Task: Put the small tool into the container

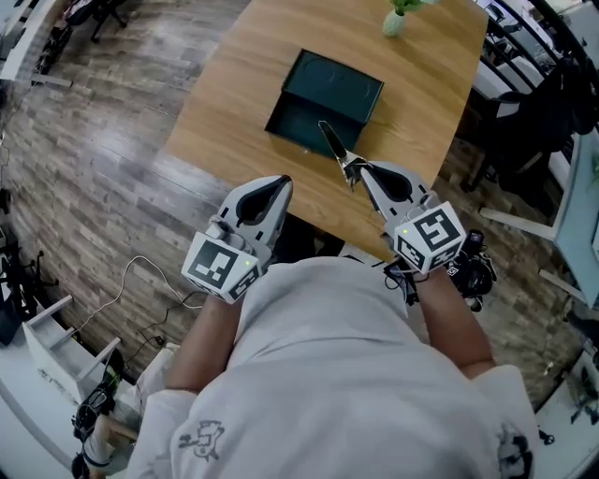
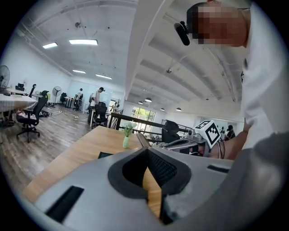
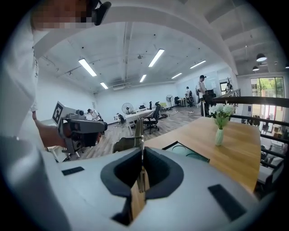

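The right tongs (image 1: 356, 172) are clamped on the small tool (image 1: 332, 140), a thin flat blade that juts forward from their tips; in the right gripper view (image 3: 141, 151) it stands edge-on between the pads. From the head view the blade's far end lies over the near edge of the container (image 1: 329, 92), a dark green open box that sits on the wooden surface (image 1: 234, 103). The left tongs (image 1: 283, 181) hang at the surface's near edge, left of the right pair, tips together with nothing between them (image 2: 147, 151). A small vase (image 1: 394, 21) of flowers stands at the surface's far end, well beyond the container
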A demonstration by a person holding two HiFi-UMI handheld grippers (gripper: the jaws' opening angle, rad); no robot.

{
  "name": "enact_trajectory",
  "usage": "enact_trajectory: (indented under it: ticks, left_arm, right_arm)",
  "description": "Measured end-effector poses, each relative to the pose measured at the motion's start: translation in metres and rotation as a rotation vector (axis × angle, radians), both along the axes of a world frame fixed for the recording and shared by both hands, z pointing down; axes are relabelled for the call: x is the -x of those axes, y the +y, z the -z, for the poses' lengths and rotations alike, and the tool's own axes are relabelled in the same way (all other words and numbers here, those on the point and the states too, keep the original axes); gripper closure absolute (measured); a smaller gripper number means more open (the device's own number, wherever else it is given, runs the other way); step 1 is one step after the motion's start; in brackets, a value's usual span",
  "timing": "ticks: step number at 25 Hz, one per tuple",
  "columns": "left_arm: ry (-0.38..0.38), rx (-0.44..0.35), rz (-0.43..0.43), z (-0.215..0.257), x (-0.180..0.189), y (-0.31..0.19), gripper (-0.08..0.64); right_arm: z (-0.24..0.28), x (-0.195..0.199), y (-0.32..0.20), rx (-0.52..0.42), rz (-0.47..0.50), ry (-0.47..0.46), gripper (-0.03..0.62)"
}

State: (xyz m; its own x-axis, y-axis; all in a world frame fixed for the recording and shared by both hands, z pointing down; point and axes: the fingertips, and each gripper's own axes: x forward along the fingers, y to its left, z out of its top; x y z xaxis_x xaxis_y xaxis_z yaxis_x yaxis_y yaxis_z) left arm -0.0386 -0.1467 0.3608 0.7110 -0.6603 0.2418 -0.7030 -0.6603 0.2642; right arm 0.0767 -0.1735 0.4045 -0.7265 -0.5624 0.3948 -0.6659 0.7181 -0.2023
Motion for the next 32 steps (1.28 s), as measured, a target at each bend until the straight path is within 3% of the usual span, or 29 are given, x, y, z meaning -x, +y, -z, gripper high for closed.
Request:
enact_trajectory:
  ticks: [18, 32]
  left_arm:
    - [-0.005, 0.16, -0.058, -0.085, 0.029, -0.079, 0.554]
    - [-0.012, 0.219, -0.088, -0.13, 0.037, -0.116, 0.555]
  right_arm:
    - [-0.094, 0.037, -0.077, 0.151, 0.009, 0.116, 0.581]
    - [-0.153, 0.049, -0.1, 0.233, 0.019, 0.194, 0.581]
